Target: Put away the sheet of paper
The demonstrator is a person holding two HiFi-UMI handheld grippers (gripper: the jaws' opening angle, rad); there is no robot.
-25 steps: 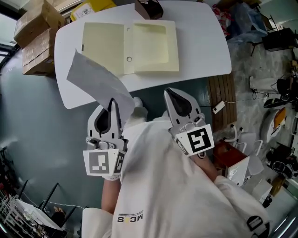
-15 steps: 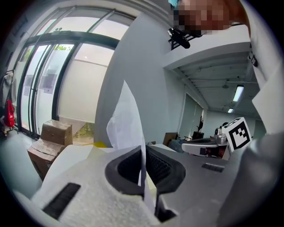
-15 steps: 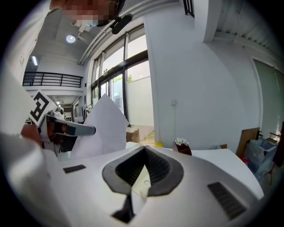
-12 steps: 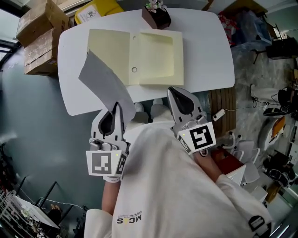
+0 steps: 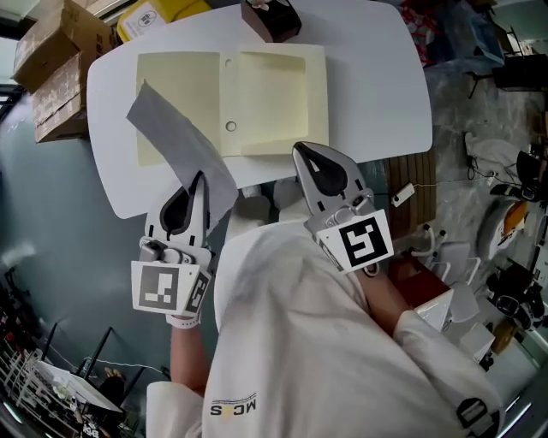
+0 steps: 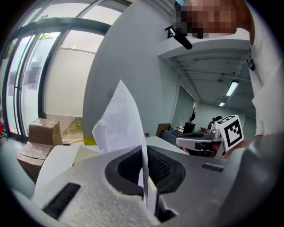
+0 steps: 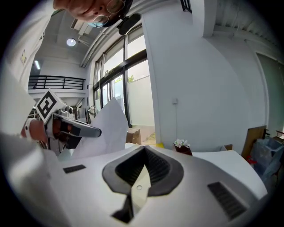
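Clearly, your left gripper's [image 5: 200, 178] jaws were clamped on the sheet of paper [image 5: 174, 141], which slanted forward over the open folder [image 5: 274, 103]; the right gripper's [image 5: 301, 150] jaws were closed, empty.

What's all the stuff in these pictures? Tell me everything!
table: one, white, holds the folder
folder: one, cream, open on the table
sheet of paper: one, grey-white, sticking up from the left gripper
flower pot: one, brown, table's far edge
cardboard boxes: at least two, brown, left of the table
yellow box: one, beside the cardboard boxes
left gripper: one, white, shut on the sheet of paper
right gripper: one, white, shut, empty
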